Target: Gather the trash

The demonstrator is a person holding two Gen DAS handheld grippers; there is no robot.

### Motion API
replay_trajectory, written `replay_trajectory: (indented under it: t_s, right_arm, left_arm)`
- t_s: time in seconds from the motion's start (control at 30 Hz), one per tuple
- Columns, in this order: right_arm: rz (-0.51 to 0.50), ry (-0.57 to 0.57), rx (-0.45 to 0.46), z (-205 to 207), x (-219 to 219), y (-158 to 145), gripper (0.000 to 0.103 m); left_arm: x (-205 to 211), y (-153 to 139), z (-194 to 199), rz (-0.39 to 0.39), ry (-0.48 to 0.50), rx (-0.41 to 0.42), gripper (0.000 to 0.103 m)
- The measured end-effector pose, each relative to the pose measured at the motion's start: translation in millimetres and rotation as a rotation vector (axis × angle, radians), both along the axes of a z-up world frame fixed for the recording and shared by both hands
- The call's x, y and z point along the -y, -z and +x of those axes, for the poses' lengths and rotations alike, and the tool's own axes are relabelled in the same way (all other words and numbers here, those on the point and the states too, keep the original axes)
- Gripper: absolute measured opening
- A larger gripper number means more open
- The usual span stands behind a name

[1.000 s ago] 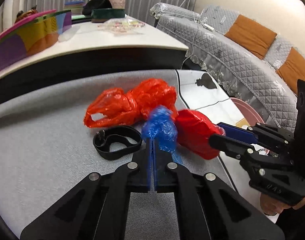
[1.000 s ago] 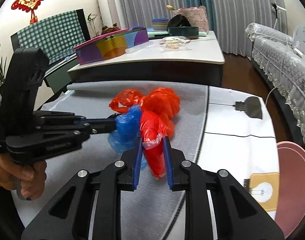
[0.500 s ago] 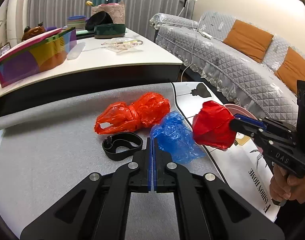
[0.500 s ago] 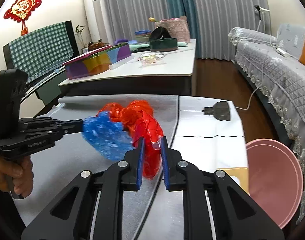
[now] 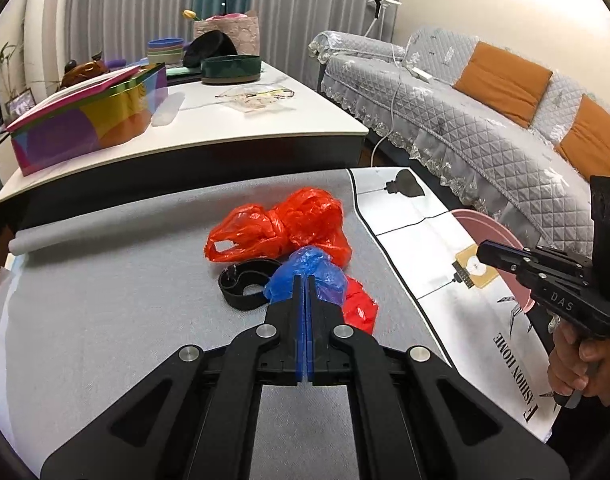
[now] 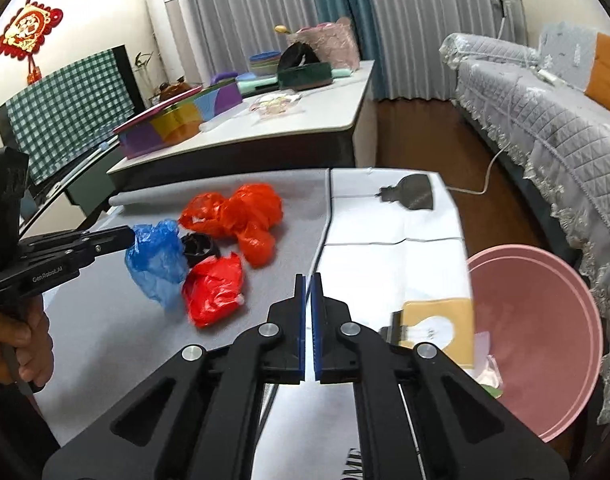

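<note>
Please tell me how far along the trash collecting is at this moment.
Done: little that shows; the pink basin holds only a few pale scraps. In hand: the left gripper is shut on the blue bag, held off the grey mat; the right gripper is shut and empty. Left: the small red bag, the orange-red bag and the black band lie on the mat.

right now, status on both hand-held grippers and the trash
Left hand-held gripper shut on blue bag. Right hand-held gripper shut, empty. Red bag lies loose on grey mat. Nothing blocking pink bin.
</note>
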State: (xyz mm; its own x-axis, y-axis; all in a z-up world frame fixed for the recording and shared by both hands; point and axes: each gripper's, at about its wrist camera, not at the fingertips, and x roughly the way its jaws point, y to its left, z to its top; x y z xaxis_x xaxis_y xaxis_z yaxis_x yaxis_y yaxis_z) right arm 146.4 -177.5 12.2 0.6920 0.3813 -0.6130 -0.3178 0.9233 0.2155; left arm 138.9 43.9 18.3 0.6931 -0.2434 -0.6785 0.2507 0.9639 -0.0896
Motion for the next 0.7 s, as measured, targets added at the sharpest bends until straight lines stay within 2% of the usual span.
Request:
replay_trajectory:
  t_s: [0.03,0.1,0.17,0.3,0.47,0.7]
  right_arm:
    - [0.001,-0.007,-0.009,0.7,-3.6,2.1,0.006]
    - [0.002,-0.013,-0.016,2.8,-10.0,5.1,0.019]
    - [0.012,-0.023,-0.022,4.8,-15.9,7.3,0.044]
    - [0.021,-0.066,-0.045,11.3,-36.6,14.6,0.051]
    - [0.010,-0.120,-0.085,24.3,-69.6,29.0,0.065]
    - [-0.006,-0.152,-0.150,42.8,-100.6,46.3,0.071]
  left_arm:
    - [-0.7,0.0,-0.8,0.002,-0.006,-0.004,0.000]
    - [-4.9,0.6,-0.7,0.007,-0.020,-0.011,0.000]
    - [-8.8,1.8,-1.5,0.010,-0.033,-0.017,0.000]
    - [-17.3,6.8,-1.4,0.013,-0.040,-0.030,0.000]
    - [-25.3,10.4,-1.2,0.001,-0.028,-0.038,0.000]
    - [-36.1,12.3,-1.0,-0.015,-0.013,-0.038,0.000]
